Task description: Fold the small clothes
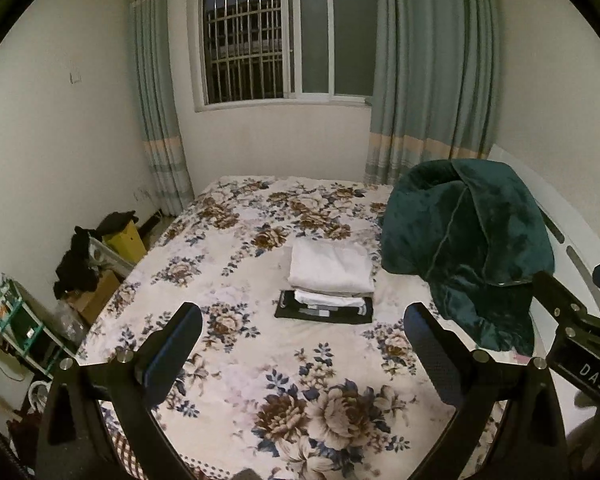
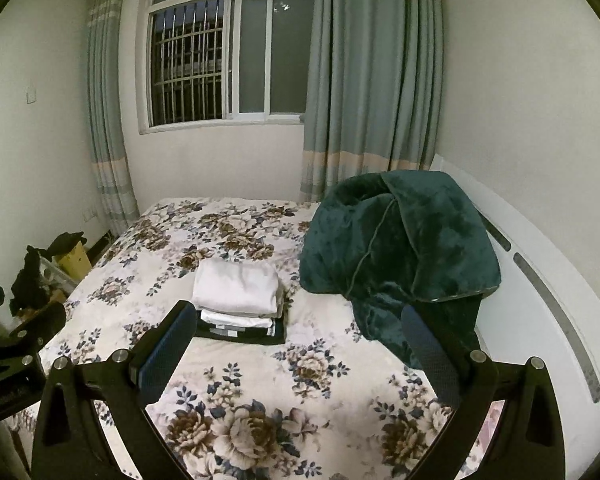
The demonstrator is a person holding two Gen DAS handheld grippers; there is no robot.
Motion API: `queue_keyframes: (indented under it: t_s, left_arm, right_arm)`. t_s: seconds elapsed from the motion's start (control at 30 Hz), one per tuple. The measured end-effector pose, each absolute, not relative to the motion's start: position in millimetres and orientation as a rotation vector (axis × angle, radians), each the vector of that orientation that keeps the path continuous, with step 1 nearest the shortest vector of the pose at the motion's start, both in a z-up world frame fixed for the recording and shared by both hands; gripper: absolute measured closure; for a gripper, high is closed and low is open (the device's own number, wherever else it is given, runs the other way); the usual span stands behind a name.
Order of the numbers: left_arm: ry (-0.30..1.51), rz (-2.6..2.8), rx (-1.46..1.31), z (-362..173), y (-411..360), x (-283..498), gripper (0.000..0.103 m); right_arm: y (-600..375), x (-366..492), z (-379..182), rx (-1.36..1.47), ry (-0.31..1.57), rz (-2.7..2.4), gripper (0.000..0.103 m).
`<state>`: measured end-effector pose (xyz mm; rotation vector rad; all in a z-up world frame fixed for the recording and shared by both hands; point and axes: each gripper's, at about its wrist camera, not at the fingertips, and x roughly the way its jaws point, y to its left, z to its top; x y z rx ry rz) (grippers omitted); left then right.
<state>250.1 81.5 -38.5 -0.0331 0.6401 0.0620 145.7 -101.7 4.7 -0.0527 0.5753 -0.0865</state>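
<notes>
A stack of folded clothes lies in the middle of the floral bed (image 1: 228, 360): a white folded garment (image 1: 331, 266) on top, a smaller white piece under it and a black folded garment (image 1: 324, 312) at the bottom. The stack also shows in the right wrist view (image 2: 236, 288), with the black garment (image 2: 240, 334) lowest. My left gripper (image 1: 302, 316) is open and empty, held above the bed short of the stack. My right gripper (image 2: 300, 320) is open and empty, just right of the stack. The right gripper's body shows at the left view's right edge (image 1: 572, 320).
A dark green plush blanket (image 1: 468, 248) is heaped at the bed's right side against the white headboard (image 2: 548, 280). Boxes and dark clothes (image 1: 84, 260) are piled on the floor left of the bed. A window with curtains is behind.
</notes>
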Motion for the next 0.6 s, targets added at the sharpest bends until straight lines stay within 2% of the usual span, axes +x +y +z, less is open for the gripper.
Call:
queue_keyframes:
  t_s: [0.6]
  left_arm:
    - [0.627,0.105,-0.035,-33.9,73.2,242.1,0.000]
  right_arm:
    - [-109.0,157.0,2.8,-0.058,0.595,-0.056,0.000]
